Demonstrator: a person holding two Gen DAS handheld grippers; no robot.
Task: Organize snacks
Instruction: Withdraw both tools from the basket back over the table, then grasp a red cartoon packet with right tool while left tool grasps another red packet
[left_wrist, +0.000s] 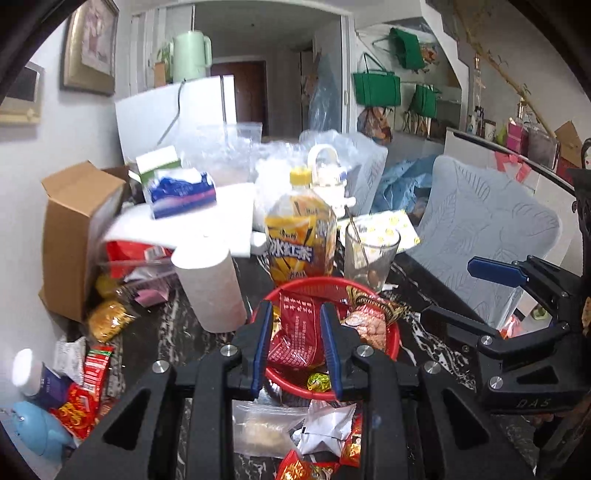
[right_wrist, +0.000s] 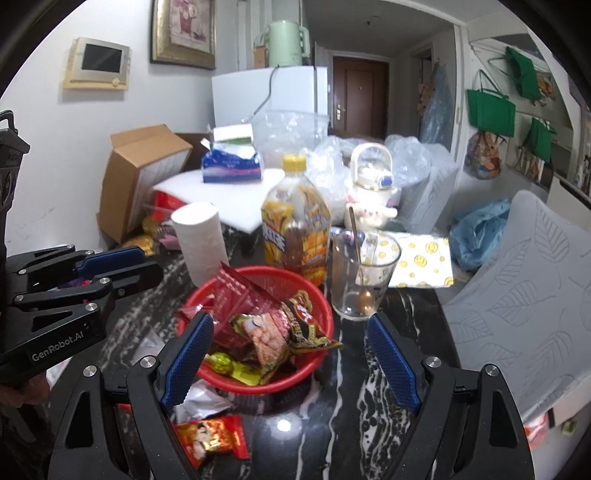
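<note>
A red plastic basket (left_wrist: 391, 343) (right_wrist: 321, 328) sits on the dark marble table and holds several snack packets. My left gripper (left_wrist: 295, 347) hovers over the basket's near rim with its jaws a packet's width apart around a red snack packet (left_wrist: 295, 332) that lies in the basket; the pads are beside it and I cannot tell if they grip it. My right gripper (right_wrist: 291, 362) is open wide and empty, above the basket's right front edge. Loose snacks lie in front: a clear bag (left_wrist: 266, 428), a silver packet (left_wrist: 328, 424), a red packet (right_wrist: 210, 439).
Behind the basket stand an iced tea bottle (left_wrist: 299, 236) (right_wrist: 295, 229), a glass with a spoon (left_wrist: 369, 254) (right_wrist: 364, 277) and a paper roll (left_wrist: 210, 284) (right_wrist: 199, 243). More snacks (left_wrist: 88, 384) lie at the left by a cardboard box (left_wrist: 74, 236). A grey chair back (right_wrist: 524, 280) is at right.
</note>
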